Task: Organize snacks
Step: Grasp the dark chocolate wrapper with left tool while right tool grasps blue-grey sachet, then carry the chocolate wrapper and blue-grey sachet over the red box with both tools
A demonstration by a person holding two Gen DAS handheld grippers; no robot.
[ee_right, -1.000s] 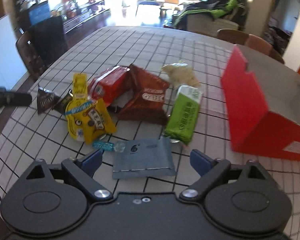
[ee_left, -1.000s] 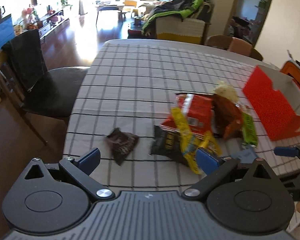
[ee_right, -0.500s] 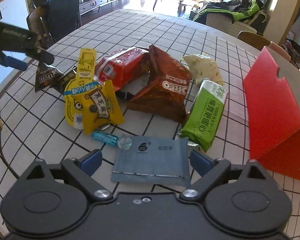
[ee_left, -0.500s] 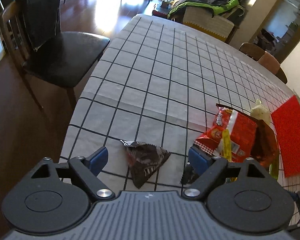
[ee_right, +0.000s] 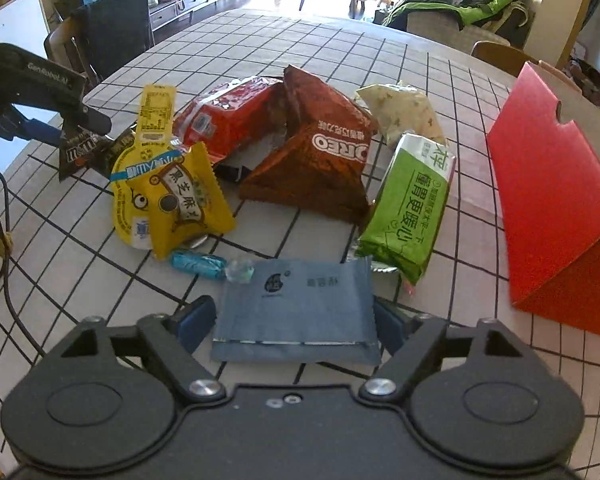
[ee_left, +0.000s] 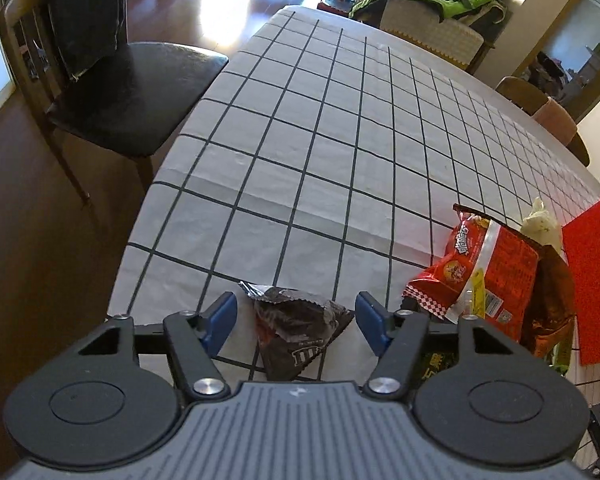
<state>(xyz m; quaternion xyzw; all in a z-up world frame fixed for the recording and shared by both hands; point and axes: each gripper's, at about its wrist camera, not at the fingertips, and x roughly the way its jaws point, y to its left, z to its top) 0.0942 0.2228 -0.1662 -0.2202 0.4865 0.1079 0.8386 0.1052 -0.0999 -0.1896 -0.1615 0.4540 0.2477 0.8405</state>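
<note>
My left gripper (ee_left: 296,322) is open, its blue fingers on either side of a dark brown M&M's packet (ee_left: 300,330) lying on the checked tablecloth (ee_left: 300,140). My right gripper (ee_right: 290,320) is open, with a flat grey-blue packet (ee_right: 300,308) between its fingers. Ahead of it lie a yellow packet (ee_right: 172,196), a red packet (ee_right: 228,120), a brown Oreo bag (ee_right: 316,156), a green packet (ee_right: 412,204), a cream packet (ee_right: 404,114) and a small teal candy (ee_right: 198,264). The left gripper shows at the left of the right wrist view (ee_right: 52,116), over the M&M's packet (ee_right: 78,152).
A red cardboard box (ee_right: 556,200) stands open at the right of the pile; it also shows in the left wrist view (ee_left: 592,280). A dark chair (ee_left: 112,88) stands at the table's left edge. A cable (ee_right: 4,240) trails over the left side of the table.
My left gripper has moved forward and down until its fingers straddle the M&M's packet. My right gripper has come closer to the grey-blue packet, which now lies between its fingers.
</note>
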